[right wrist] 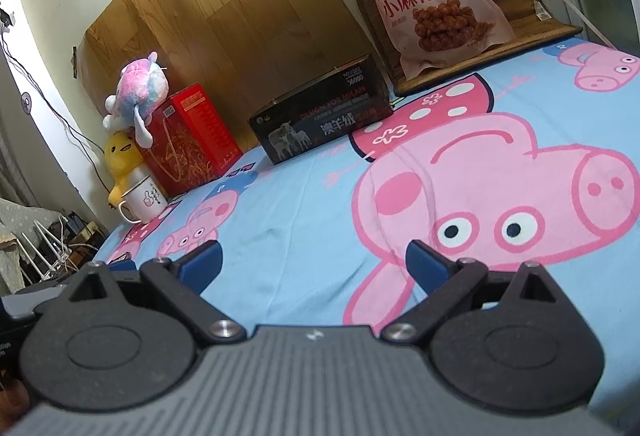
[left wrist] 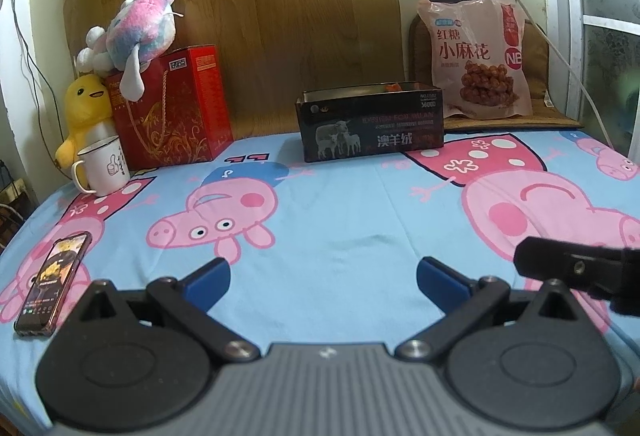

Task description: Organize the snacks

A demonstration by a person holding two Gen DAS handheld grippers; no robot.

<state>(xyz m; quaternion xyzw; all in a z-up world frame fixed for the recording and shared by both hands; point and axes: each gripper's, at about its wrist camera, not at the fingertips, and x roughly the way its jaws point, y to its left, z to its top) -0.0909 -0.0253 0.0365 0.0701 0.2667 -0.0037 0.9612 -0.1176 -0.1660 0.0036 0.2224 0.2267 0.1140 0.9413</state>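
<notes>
Cartoon-pig sheeting (left wrist: pixel 340 203) covers the bed; both claws, left claw (left wrist: pixel 323 278) and right claw (right wrist: pixel 313 263), hover spread apart and empty. Seemingly nothing is picked yet: the snack bag (left wrist: pixel 478 55) leans at the back beside the open black box (left wrist: pixel 370 123), probably its destination. A mug (left wrist: pixel 105 165) and phone (left wrist: pixel 54 282) lie clear.

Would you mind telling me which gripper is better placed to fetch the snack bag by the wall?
Probably the right gripper: it is open, and the snack bag stands on its side. The left gripper, also open, faces the black box.
</notes>
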